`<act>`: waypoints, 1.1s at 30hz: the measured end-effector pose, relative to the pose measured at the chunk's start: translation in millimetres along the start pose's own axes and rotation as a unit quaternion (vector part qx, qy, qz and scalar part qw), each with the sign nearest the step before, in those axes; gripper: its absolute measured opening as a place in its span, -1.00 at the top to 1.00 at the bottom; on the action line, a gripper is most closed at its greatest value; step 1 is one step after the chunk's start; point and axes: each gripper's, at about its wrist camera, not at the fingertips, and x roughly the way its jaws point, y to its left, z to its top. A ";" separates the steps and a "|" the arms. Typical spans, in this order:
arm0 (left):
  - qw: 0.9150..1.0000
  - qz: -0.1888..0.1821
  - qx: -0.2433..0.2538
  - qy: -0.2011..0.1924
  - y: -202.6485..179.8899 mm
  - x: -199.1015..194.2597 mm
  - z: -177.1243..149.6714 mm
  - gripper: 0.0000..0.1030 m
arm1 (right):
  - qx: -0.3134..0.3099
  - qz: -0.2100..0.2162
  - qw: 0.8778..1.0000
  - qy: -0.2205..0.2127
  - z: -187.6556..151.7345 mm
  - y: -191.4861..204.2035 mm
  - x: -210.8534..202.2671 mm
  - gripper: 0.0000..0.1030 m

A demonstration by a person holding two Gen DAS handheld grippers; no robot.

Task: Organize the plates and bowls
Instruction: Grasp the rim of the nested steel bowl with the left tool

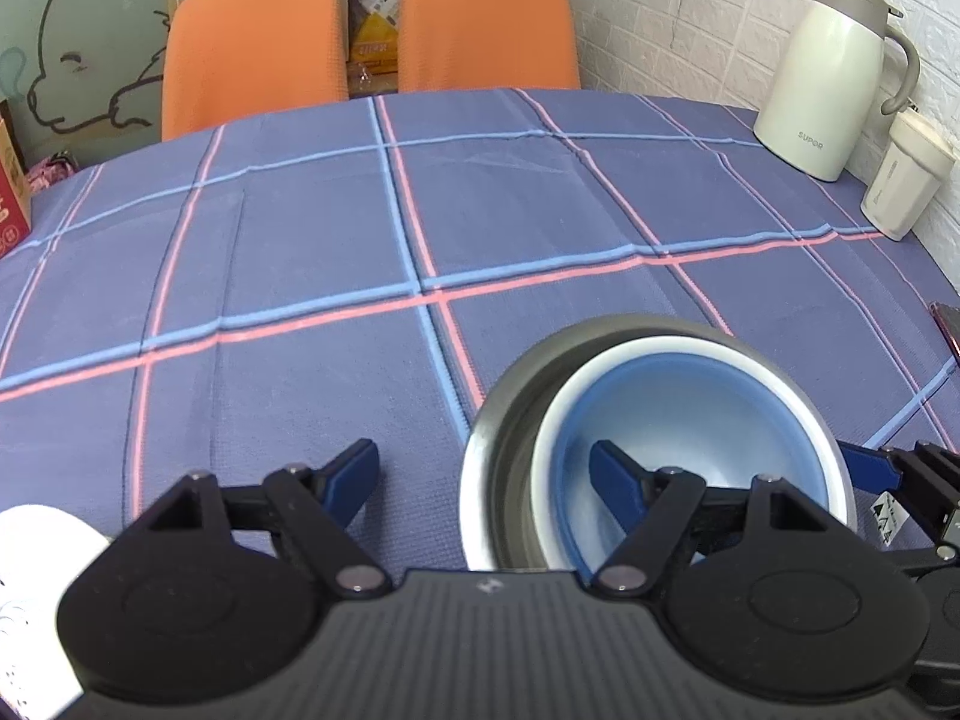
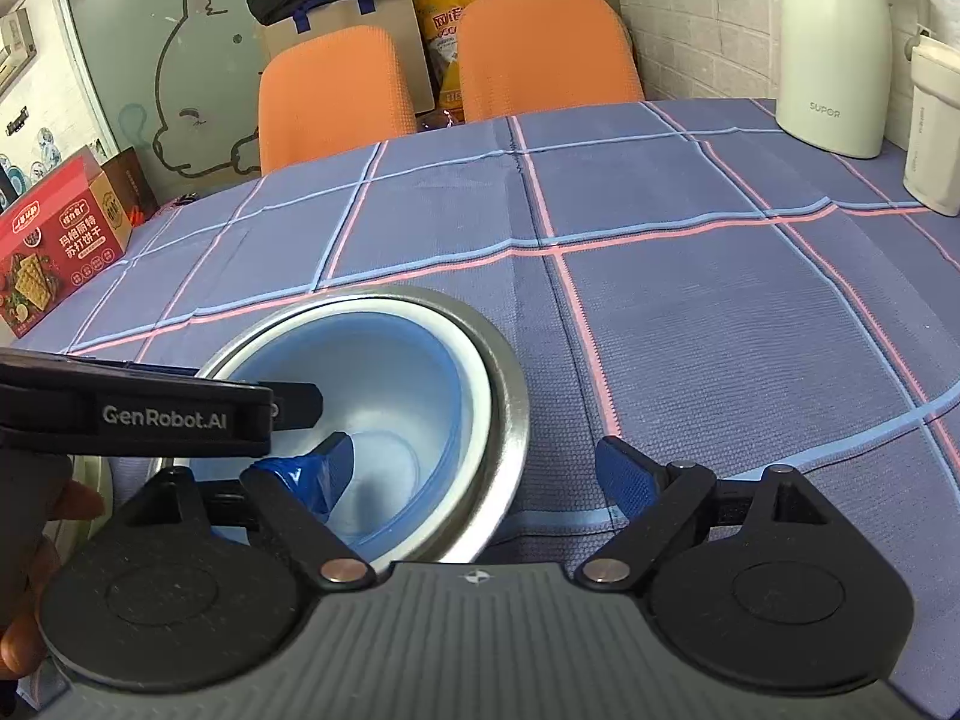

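Note:
A blue bowl (image 1: 702, 414) sits nested in a white bowl (image 1: 570, 402), which sits in a steel bowl (image 1: 510, 426) on the checked tablecloth. The stack also shows in the right wrist view, with the blue bowl (image 2: 396, 372) inside the steel bowl (image 2: 510, 402). My left gripper (image 1: 486, 468) is open; its right finger hangs over the blue bowl and its left finger is over the cloth. My right gripper (image 2: 474, 468) is open; its left finger is inside the blue bowl and its right finger is outside the stack. The left gripper's body (image 2: 162, 417) crosses the stack's left side.
A cream thermos jug (image 1: 834, 72) and a white cup (image 1: 906, 180) stand at the back right by the brick wall. Two orange chairs (image 1: 372, 36) stand behind the table. A red cracker box (image 2: 54, 252) lies at the left edge. Something white (image 1: 36, 588) lies at the near left.

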 end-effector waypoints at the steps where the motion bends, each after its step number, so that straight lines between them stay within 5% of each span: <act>1: 1.000 -0.003 -0.001 0.001 -0.1 0.8 -0.2 -0.48 | -0.005 -0.002 1.000 0.000 -0.5 1.9 0.2 -0.45; 12: 1.000 -0.020 -0.004 0.002 -5.4 3.8 -2.4 -0.50 | -0.007 -0.002 1.000 -0.003 -3.7 11.3 -2.4 -0.45; 24: 0.999 -0.034 0.027 0.008 -6.6 4.6 -2.3 -0.49 | -0.005 0.053 0.999 0.004 -6.5 4.4 -9.6 -0.46; 27: 0.997 -0.061 0.042 0.007 -13.1 3.1 -2.3 -0.12 | -0.014 0.069 0.998 -0.002 -8.0 9.6 -6.6 -0.49; 33: 0.997 -0.072 0.031 0.018 -7.3 4.5 3.2 0.18 | -0.025 0.077 0.997 -0.012 -5.4 17.2 -3.0 -0.43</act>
